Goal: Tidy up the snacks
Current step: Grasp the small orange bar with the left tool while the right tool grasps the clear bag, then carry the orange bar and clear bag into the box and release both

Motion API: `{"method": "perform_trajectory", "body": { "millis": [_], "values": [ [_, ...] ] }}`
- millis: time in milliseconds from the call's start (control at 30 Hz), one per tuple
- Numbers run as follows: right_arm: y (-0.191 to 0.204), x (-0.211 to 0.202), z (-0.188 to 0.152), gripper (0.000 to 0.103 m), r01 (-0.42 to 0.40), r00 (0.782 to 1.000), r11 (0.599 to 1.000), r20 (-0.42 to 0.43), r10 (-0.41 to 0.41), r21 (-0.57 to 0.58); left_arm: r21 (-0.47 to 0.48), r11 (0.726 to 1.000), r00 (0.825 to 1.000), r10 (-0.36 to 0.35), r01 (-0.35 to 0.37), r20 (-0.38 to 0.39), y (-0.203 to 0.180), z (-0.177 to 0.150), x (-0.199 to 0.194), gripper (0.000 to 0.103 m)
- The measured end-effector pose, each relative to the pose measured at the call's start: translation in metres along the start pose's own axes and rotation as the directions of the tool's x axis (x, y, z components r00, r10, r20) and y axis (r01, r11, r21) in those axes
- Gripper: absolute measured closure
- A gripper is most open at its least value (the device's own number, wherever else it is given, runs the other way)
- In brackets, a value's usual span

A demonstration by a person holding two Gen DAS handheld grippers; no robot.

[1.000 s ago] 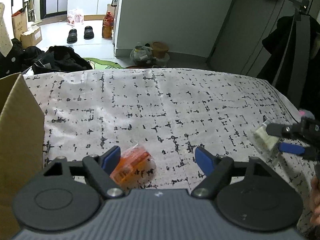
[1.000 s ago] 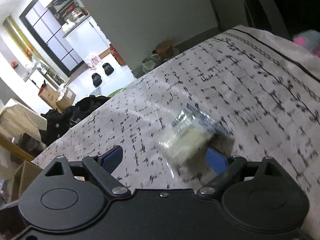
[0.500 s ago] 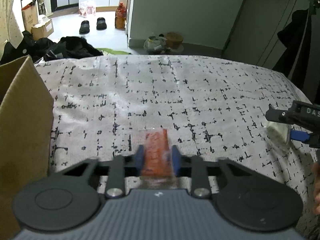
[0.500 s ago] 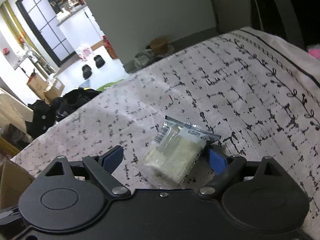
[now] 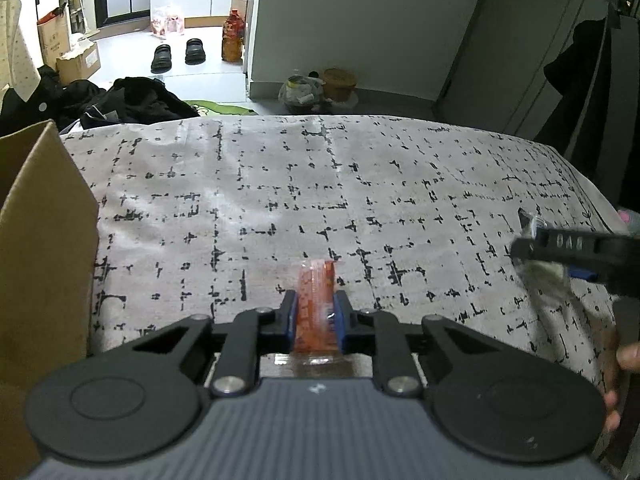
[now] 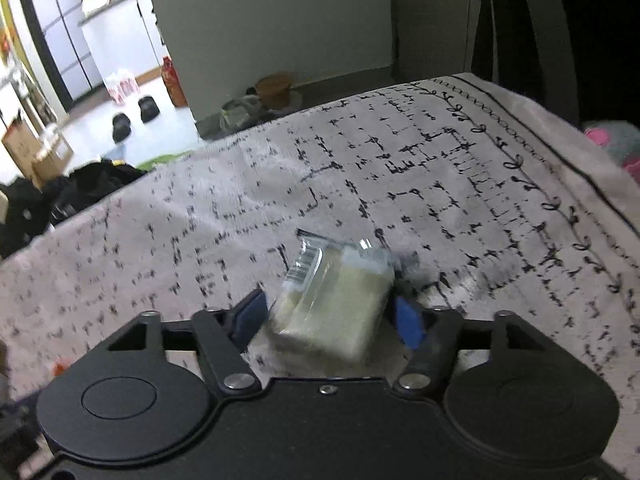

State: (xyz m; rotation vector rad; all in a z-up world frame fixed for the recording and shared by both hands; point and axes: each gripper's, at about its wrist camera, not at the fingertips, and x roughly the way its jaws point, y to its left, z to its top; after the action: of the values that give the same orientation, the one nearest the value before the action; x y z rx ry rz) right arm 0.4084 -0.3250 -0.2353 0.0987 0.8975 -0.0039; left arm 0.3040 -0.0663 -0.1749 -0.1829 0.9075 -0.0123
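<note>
Left tongs [image 5: 315, 316] clamped on orange snack packet [image 5: 316, 300], lengthwise forward.

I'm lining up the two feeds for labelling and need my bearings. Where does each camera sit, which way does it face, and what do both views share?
Left wrist: sits on the left tongs, looking forward and down over the patterned cloth; shows its blue pads clamping an orange snack packet, cardboard box at left.
Right wrist: sits on the right tongs, looking down across the cloth; its jaws have just been closing around a pale snack packet.
Shared: the cloth, the black slippers, and the right tongs, at the left view's right edge.
</note>
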Motion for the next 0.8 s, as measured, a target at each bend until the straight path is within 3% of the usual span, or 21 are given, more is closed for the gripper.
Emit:
{"method": "perform_trajectory", "body": {
  "millis": [100,433,500,733,800],
  "values": [
    [-0.005,-0.008,-0.006,0.054,-0.003,1.0,1.0,-0.005,0.003,-0.005,-0.005,1.0,1.0,-0.003,0.003,0.011,0.002,0.0,-0.004,0.088],
    [-0.028,-0.043,-0.027,0.057,-0.147,0.989,0.986,-0.001,0.148,0.082,-0.001,0.999,0.999,-0.033,0.033,0.029,0.007,-0.003,-0.023,0.095],
    [-0.027,-0.051,-0.032,0.057,-0.169,0.986,0.982,0.003,0.169,0.084,-0.004,0.999,0.999,-0.041,0.042,0.034,0.009,-0.005,-0.028,0.103],
    [-0.015,-0.064,-0.043,0.057,-0.202,0.979,0.977,-0.003,0.203,0.064,-0.024,0.998,0.998,-0.057,0.057,0.014,0.014,-0.006,-0.031,0.103],
    [-0.014,-0.063,-0.046,0.057,-0.198,0.98,0.978,-0.012,0.199,0.07,-0.028,0.999,0.999,-0.036,0.037,0.016,0.013,-0.006,-0.031,0.099]
  ]
}}
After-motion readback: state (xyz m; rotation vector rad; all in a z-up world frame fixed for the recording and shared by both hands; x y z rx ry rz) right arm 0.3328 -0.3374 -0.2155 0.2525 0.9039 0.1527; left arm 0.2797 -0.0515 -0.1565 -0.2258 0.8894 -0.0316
